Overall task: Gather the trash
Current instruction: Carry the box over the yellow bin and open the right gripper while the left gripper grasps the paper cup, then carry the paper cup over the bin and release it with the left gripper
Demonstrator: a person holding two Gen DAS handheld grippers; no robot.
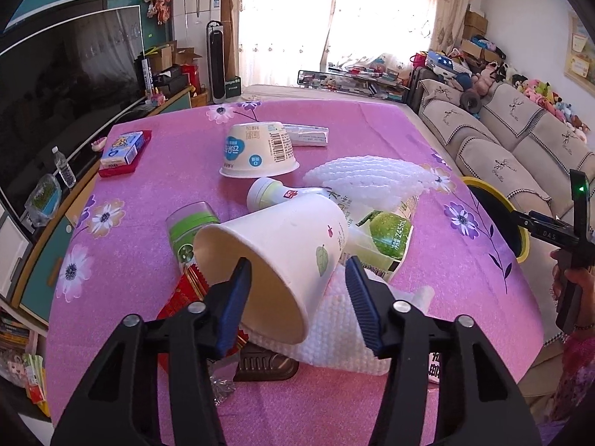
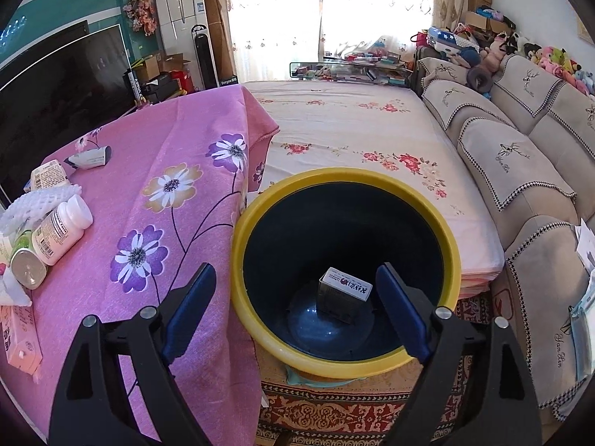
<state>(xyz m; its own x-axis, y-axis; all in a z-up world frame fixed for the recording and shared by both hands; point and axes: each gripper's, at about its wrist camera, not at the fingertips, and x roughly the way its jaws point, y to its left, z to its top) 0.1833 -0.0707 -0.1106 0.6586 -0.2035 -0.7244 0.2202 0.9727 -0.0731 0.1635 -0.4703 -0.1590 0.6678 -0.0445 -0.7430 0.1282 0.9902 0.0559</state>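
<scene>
Left tool (image 1: 297,297) sits half-closed around the paper cup (image 1: 275,260). One pad is inside the mouth against the wall, the other is outside, clear of the cup. We're not clamped on it yet.

The cup lies on its side on top of the trash pile on the pink table (image 1: 372,130), resting on white foam mesh (image 1: 334,319) with a green-label bottle (image 1: 386,234) behind it. Its long axis runs toward the far right, mouth facing us and slightly left, base pointing away.

Right tool (image 2: 295,312) is wide open, holding nothing, over the yellow-rimmed bin (image 2: 346,176). One small box (image 2: 344,291) is already at the bottom.

Risks as we see them:
- Thin paper wall: squeezing on the rim alone could crush it or let the cup pivot and drop out.
- Outer pad may snag the foam mesh and drag it along.
- Lifting could roll the bottles resting against the cup; the one near the table's edge might go over.
- The bin is off to the right, below table level, so a loose grip may shed the cup in transit.
</scene>
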